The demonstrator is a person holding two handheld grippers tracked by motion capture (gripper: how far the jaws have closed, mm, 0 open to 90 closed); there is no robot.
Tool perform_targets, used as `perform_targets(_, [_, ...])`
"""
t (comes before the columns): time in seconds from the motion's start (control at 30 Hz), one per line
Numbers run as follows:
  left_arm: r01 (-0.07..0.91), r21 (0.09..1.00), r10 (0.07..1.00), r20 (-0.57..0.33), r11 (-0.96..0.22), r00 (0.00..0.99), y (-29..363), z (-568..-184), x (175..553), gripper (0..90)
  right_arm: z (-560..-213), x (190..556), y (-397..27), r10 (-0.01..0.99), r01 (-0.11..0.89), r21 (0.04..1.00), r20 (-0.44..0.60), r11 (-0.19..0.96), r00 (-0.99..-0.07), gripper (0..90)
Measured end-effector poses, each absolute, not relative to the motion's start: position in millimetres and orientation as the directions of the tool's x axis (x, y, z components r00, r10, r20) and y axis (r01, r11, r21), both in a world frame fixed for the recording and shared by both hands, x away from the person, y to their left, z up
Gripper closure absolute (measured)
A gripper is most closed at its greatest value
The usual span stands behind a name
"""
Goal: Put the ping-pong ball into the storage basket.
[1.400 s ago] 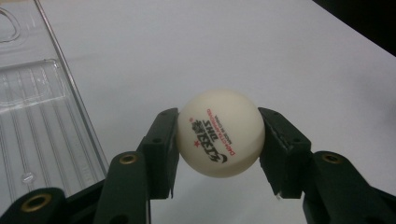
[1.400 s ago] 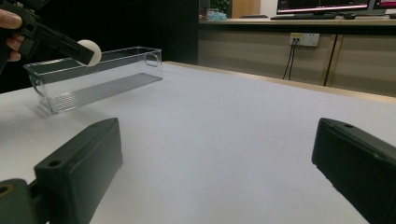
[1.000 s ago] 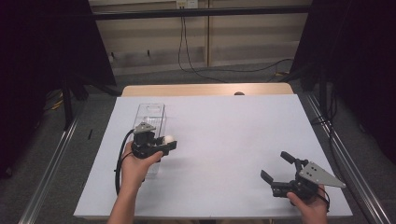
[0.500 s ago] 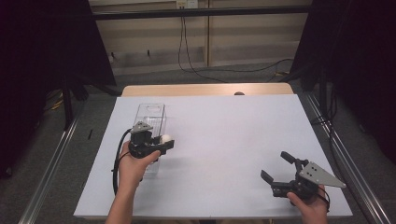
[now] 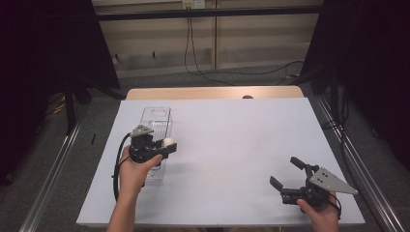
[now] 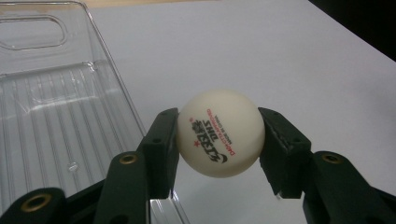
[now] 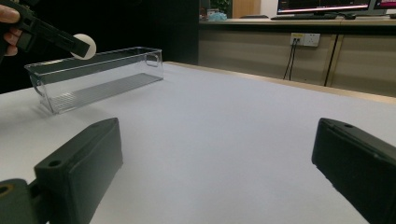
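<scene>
My left gripper point(image 5: 167, 146) clamps the ping-pong ball point(image 6: 220, 132) above the clear tray's point(image 5: 155, 117) 3 o'clock rim; right gripper point(image 5: 286, 174) gapes empty.

Left gripper point(image 6: 219, 140): 2 jaws clamp white ball point(image 6: 220, 132), red-black print facing camera, beside clear tray point(image 6: 56, 116).

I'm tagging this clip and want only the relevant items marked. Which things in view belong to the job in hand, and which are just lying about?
Part of the job:
- white ball, pinched in the left gripper
- clear plastic bin beside it

Not part of it:
- right gripper, open over bare table
- cables on the floor
- monitors on the far desk
</scene>
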State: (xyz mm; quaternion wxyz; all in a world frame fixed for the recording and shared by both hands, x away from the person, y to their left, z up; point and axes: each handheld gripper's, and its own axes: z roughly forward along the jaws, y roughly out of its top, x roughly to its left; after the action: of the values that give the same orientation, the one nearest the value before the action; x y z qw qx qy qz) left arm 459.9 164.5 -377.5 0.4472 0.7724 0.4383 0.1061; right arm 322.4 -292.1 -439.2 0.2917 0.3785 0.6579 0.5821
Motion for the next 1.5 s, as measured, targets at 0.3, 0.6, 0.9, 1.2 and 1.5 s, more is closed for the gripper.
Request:
perform_targets(0.3, [0.586,0.784,0.778,-0.233,-0.206,0.584,166,-378,460,51.1,-439,322,-292,0.839,0.159,0.987,0.06,0.032,-0.541,1.4])
perform_targets(0.6, [0.584,0.788,0.782,-0.234,-0.196,0.578,169,-377,460,51.1,-439,322,-292,0.836,0.158,0.987,0.057,0.036,-0.545,1.4])
perform_targets(0.9, [0.586,0.784,0.778,-0.231,-0.206,0.584,174,-375,460,51.1,-439,323,-291,0.838,0.16,0.987,0.063,0.029,-0.543,1.4])
perform_targets(1.2, [0.586,0.786,0.784,-0.232,-0.198,0.576,178,-374,460,51.1,-440,323,-291,0.833,0.164,0.986,0.063,0.033,-0.549,1.4])
perform_targets(1.5, [0.593,0.782,0.793,-0.234,-0.19,0.563,180,-376,460,51.1,-439,323,-291,0.838,0.158,0.987,0.062,0.03,-0.541,1.4])
